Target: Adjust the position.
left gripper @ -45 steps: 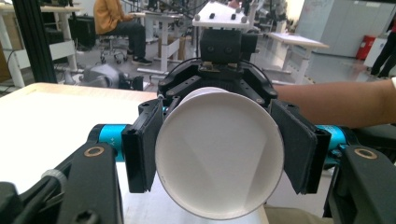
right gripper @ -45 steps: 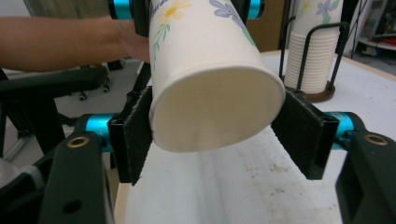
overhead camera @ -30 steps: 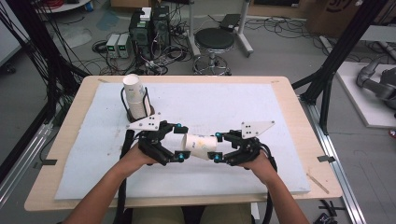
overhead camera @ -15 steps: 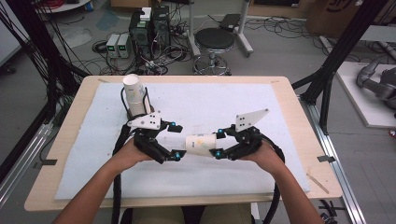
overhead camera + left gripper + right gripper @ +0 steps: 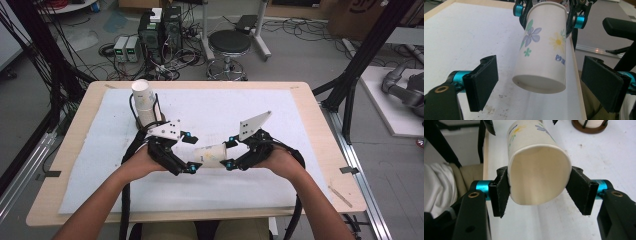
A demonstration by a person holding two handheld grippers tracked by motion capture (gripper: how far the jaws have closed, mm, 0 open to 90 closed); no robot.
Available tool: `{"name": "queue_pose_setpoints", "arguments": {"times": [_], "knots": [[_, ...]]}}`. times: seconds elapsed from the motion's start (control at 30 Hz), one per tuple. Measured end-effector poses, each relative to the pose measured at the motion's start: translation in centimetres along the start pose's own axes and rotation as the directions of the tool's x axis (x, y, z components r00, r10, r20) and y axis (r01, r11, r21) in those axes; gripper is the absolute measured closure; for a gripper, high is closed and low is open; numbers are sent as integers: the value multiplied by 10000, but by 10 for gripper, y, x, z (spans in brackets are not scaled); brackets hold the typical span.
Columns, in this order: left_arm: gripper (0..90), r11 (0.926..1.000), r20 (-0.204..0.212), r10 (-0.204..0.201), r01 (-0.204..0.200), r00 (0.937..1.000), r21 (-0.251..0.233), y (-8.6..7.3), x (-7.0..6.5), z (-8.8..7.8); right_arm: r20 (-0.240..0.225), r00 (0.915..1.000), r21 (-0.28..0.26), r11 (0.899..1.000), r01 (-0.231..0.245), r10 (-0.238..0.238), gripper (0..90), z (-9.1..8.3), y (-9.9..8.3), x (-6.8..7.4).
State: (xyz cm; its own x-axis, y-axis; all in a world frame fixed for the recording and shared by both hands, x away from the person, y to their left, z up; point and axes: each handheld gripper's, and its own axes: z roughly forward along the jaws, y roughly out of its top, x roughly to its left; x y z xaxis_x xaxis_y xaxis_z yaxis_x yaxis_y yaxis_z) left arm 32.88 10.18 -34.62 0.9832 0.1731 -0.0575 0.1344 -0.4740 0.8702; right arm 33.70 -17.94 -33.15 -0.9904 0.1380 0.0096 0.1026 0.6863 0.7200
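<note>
Paper cup (image 5: 212, 155) squeezed at its rim by right gripper (image 5: 234, 154); left gripper (image 5: 192, 154) spread, closing around its base.

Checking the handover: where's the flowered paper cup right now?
In the high view the flowered paper cup hangs above the table's near middle, clamped at its rim by the right gripper, base between the left gripper's open jaws.

left gripper (image 5: 192, 153): jaws apart (just narrowing) | right gripper (image 5: 229, 153): clamped

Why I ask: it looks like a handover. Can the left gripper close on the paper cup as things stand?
Probably yes: the paper cup, held at its rim by the right gripper, hangs base-first between the left gripper pads, which were just closing.
</note>
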Motion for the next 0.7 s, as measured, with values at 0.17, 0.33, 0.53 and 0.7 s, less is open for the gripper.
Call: {"name": "queue_pose_setpoints", "arguments": {"times": [0.17,0.33,0.53,0.7], "knots": [[148,9989,16,186,-187,9998,420,2,0,6,-28,9996,551,9981,281,-280,385,3,9,0],[156,9957,39,369,-371,9993,847,4,-1,12,7,9988,1142,9923,477,-481,384,5,18,1],[184,9925,138,474,-486,9988,1119,4,-2,17,0,9964,1866,9789,836,-851,385,8,29,3],[197,9892,218,572,-596,9981,1338,6,-2,21,-39,9941,2378,9655,1066,-1088,384,12,37,3]]}}
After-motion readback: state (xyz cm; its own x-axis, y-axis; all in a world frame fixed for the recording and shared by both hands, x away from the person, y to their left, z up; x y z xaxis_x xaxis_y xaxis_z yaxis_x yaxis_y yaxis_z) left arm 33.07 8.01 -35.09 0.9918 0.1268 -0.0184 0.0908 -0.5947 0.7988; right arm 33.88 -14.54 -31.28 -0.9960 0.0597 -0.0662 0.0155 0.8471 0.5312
